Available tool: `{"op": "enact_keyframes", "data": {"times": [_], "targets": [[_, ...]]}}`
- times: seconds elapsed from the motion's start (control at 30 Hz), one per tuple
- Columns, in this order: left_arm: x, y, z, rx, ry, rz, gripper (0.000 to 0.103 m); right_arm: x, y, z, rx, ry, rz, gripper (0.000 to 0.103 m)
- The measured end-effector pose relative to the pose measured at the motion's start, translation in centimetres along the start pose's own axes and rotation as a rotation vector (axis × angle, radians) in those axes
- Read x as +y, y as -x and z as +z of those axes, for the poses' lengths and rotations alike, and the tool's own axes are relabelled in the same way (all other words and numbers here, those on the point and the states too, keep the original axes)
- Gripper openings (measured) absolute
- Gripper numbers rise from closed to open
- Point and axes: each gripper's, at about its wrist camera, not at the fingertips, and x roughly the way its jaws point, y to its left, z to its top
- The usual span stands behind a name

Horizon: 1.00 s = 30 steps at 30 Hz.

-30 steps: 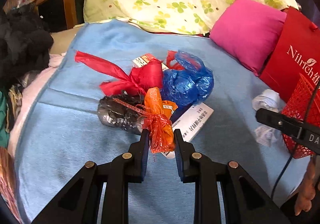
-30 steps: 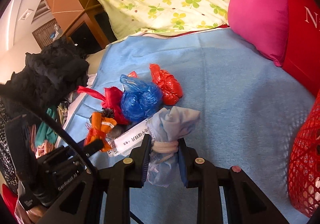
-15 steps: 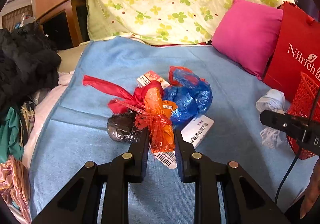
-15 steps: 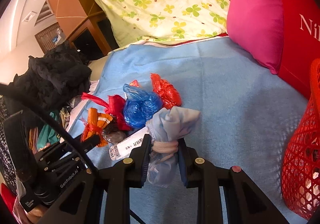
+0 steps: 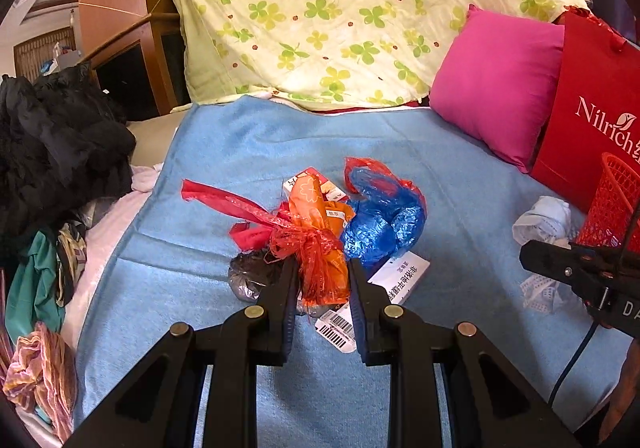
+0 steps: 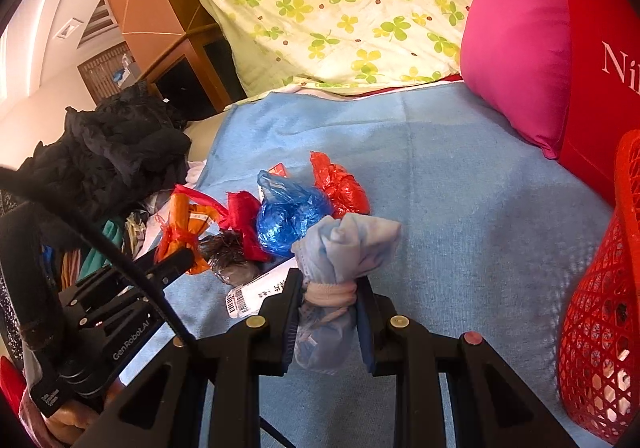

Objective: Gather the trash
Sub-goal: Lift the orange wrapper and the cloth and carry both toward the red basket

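Trash pile (image 5: pixel 320 232), centre of frame on blue bed blanket (image 5: pixel 248 151): blue plastic bag (image 5: pixel 384 224), grey bag (image 5: pixel 252 276), barcoded paper box (image 5: pixel 396 276). Left tool (image 5: pixel 323 280) clamped on orange wrapper bundle (image 5: pixel 320 244). Right tool (image 6: pixel 329 300) clamped on pale blue cloth bundle (image 6: pixel 340 248). Red mesh basket (image 6: pixel 600 328) at right edge of frame.

Glossy crinkled plastic blue bag (image 5: pixel 384 224) lies on a matt, napped cloth blue blanket (image 5: pixel 248 151).
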Motion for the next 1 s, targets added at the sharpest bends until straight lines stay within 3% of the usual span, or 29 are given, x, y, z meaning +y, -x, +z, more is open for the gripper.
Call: {"op": "enact_keyframes", "data": {"times": [1.0], "targets": [[-2.3, -0.2, -0.1, -0.029, -0.058, 0.045, 0.025, 0.5, 4.4, -0.4, -0.135, 0.115, 0.003, 0.027]]}}
